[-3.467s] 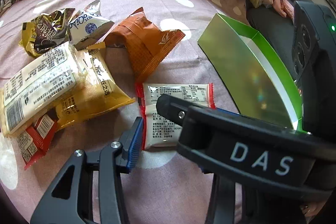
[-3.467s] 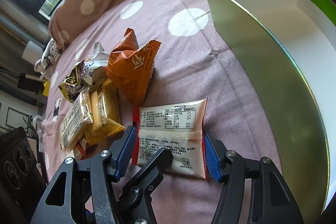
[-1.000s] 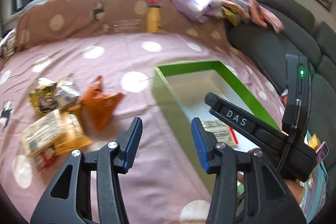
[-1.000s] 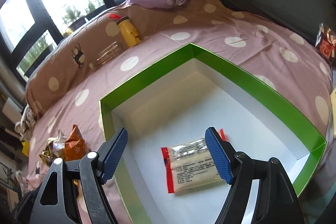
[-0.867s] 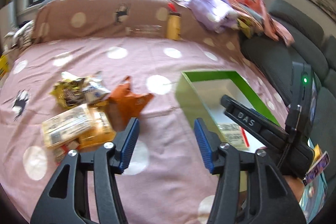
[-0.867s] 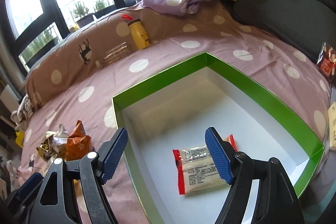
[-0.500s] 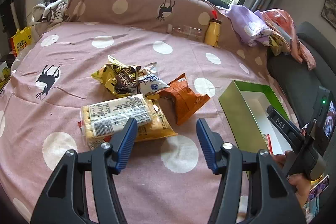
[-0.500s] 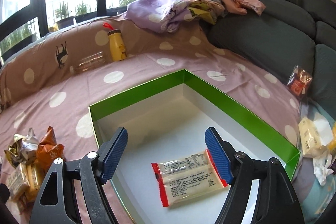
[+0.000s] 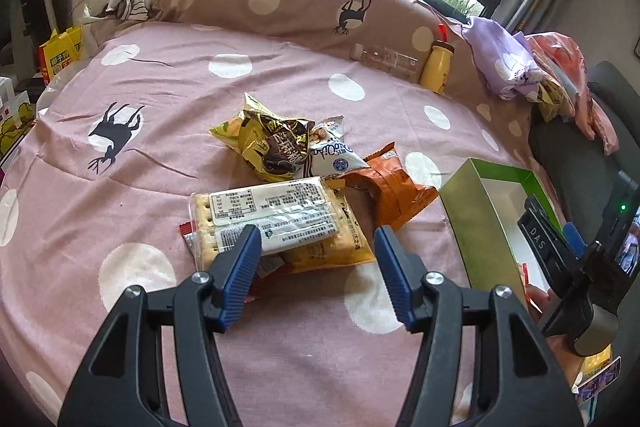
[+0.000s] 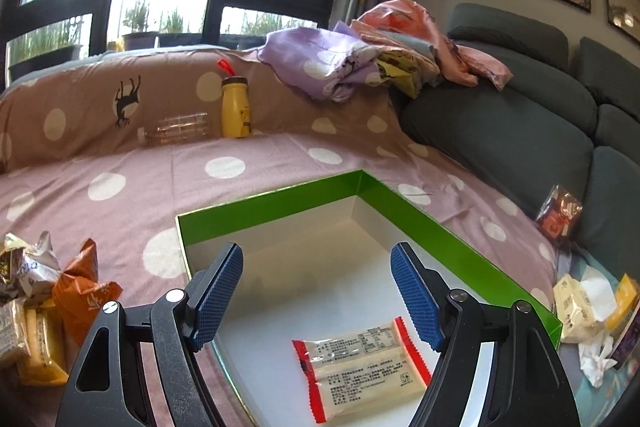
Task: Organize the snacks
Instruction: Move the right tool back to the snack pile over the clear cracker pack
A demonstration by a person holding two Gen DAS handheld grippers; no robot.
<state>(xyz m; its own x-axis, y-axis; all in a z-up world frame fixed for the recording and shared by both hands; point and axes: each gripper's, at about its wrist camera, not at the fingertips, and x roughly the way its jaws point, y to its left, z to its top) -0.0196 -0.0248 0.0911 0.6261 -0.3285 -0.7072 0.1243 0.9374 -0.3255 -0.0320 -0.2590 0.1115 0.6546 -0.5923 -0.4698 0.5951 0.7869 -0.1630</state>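
A pile of snack packets lies on the pink dotted bedspread: a clear cracker pack (image 9: 272,217) on top of a yellow packet (image 9: 340,247), an orange bag (image 9: 390,193), a blue-and-white packet (image 9: 334,157) and a yellow-brown bag (image 9: 268,145). My left gripper (image 9: 314,273) is open and empty, just in front of the cracker pack. A green box (image 10: 432,223) with a white inside holds one red-edged white packet (image 10: 364,365). My right gripper (image 10: 318,301) is open and empty above that packet. The box (image 9: 480,223) stands right of the pile.
A yellow bottle (image 10: 236,109) and a clear bottle (image 10: 176,131) lie at the far edge by the brown bolster. Purple and pink bedding (image 10: 344,65) is heaped on the grey sofa (image 10: 500,131). Loose wrappers and tissue (image 10: 588,311) lie right of the box.
My right gripper carried the red-edged packet from the bedspread into the green box, let it go and rose. My left gripper swung left, away from the box, to face the snack pile.
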